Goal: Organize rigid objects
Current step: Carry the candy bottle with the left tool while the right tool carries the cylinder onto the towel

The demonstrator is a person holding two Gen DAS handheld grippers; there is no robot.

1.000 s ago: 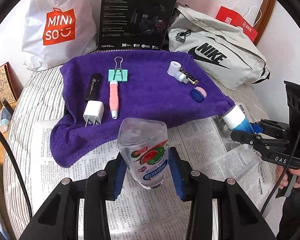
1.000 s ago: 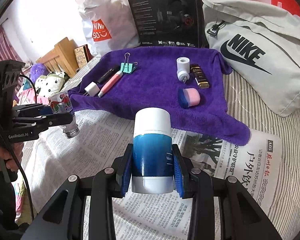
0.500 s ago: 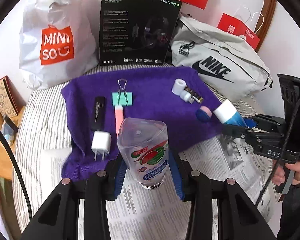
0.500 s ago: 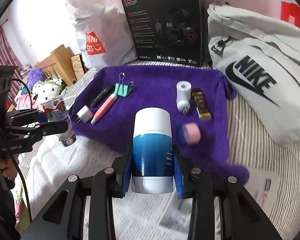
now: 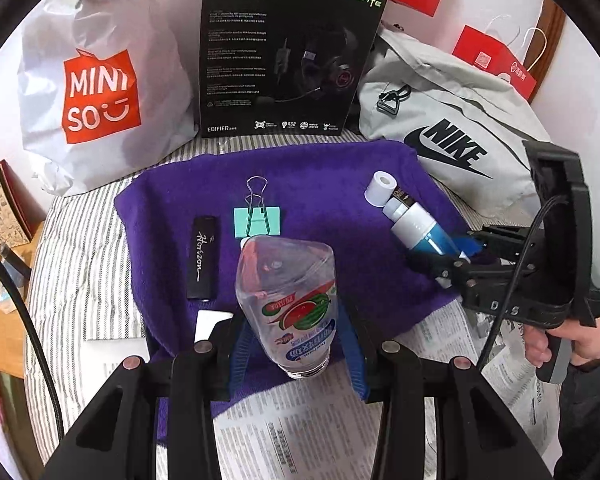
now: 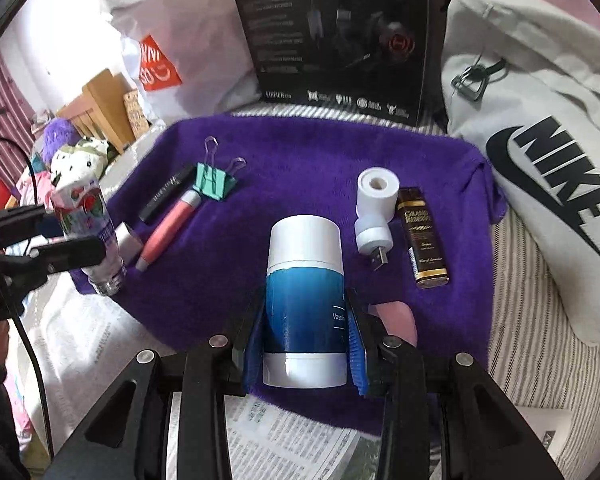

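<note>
My left gripper (image 5: 294, 346) is shut on a clear plastic bottle with a watermelon label (image 5: 288, 296), held bottom-up over the near edge of the purple towel (image 5: 324, 184). My right gripper (image 6: 305, 344) is shut on a blue tube with a white cap (image 6: 305, 280), above the towel's front right part. On the towel lie a black stick (image 5: 202, 262), a teal binder clip (image 5: 257, 218), a pink pen (image 6: 168, 230), a white USB plug (image 6: 374, 208), a dark gold-printed bar (image 6: 422, 238) and a pink-and-blue piece (image 6: 398, 318) half hidden by my right fingers.
A white charger (image 5: 210, 322) peeks out beside my left fingers. Behind the towel stand a white shopping bag (image 5: 100, 80), a black headset box (image 5: 288, 52) and a grey sports bag (image 5: 452, 136). Newspaper (image 5: 300, 432) covers the striped bed in front.
Both grippers have moved forward over the towel with their loads. The blue tube now hangs close to the white USB plug; the bottle covers the pink pen in the left wrist view.
</note>
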